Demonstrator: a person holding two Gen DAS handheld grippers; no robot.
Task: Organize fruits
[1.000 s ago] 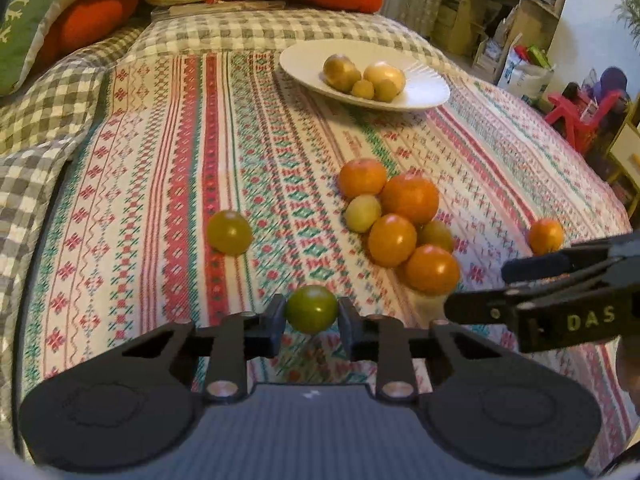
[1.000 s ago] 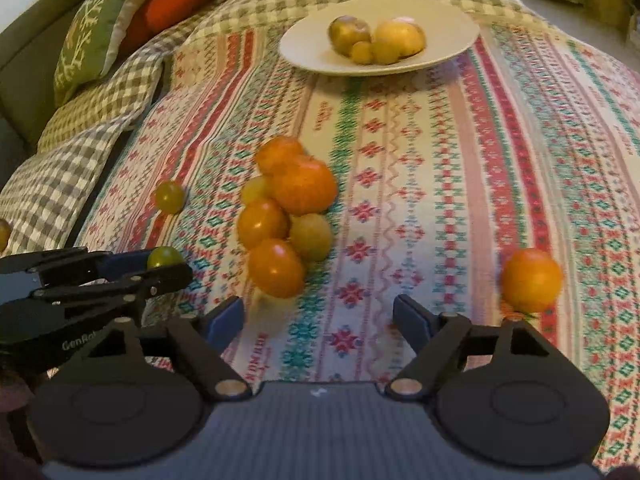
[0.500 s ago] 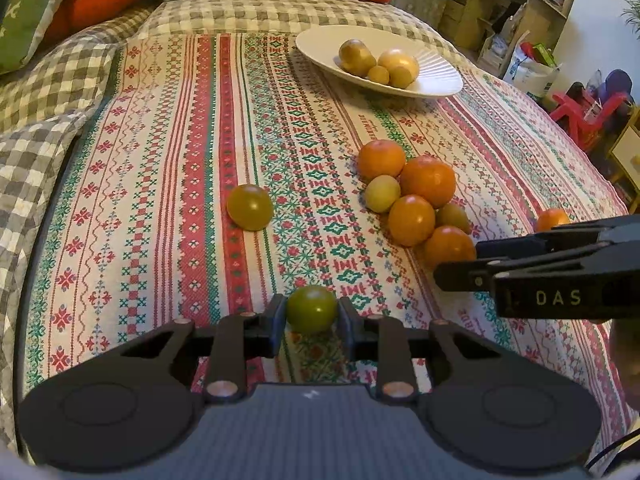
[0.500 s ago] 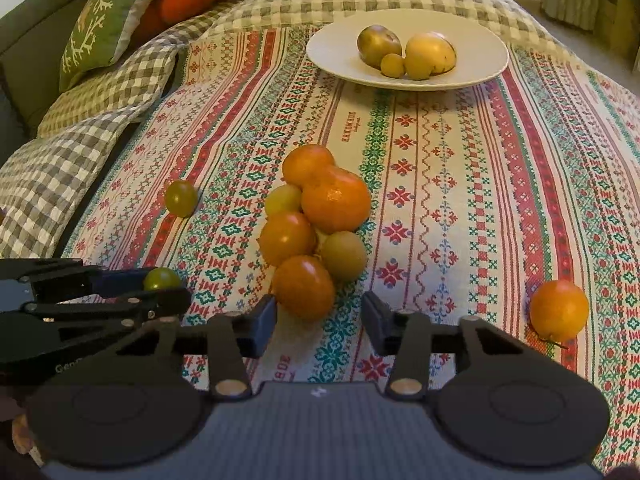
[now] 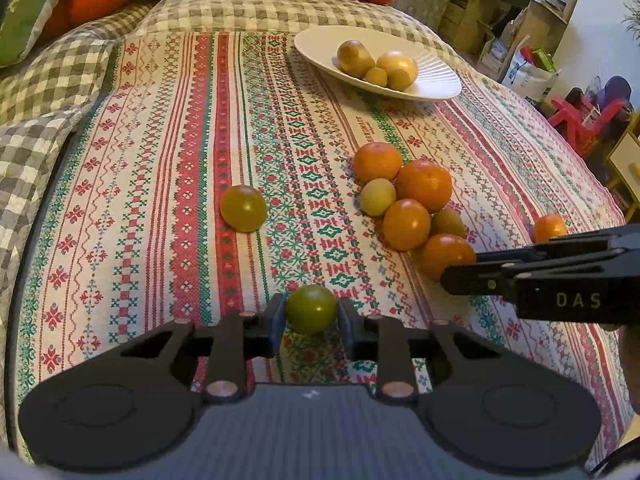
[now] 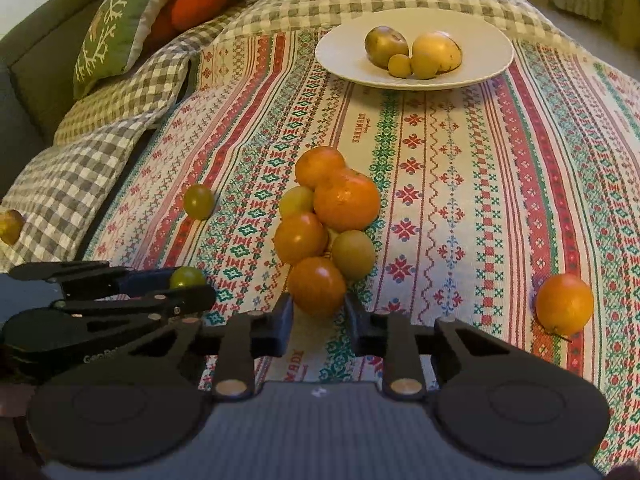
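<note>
My left gripper (image 5: 311, 312) is shut on a small green fruit (image 5: 311, 308) and holds it over the patterned cloth; it also shows in the right wrist view (image 6: 187, 278). My right gripper (image 6: 318, 312) is closed around the nearest orange fruit (image 6: 317, 286) at the front of a pile of orange and green fruits (image 6: 332, 216). A white plate (image 6: 480, 68) at the back holds several yellow-green fruits (image 6: 416, 54). A loose green fruit (image 5: 243, 208) lies left of the pile. A lone orange (image 6: 564, 304) lies at the right.
The fruits lie on a striped patterned cloth (image 5: 168, 184) over a checked blanket (image 6: 80, 184). Green and orange cushions (image 6: 120, 24) sit at the back left. Another small fruit (image 6: 10, 226) rests on the blanket at far left. Shelves and clutter (image 5: 520, 32) stand beyond the right edge.
My right gripper moved forward to the pile and narrowed its jaws around the nearest orange fruit. My left gripper kept hold of the green fruit and shifted forward slightly.
</note>
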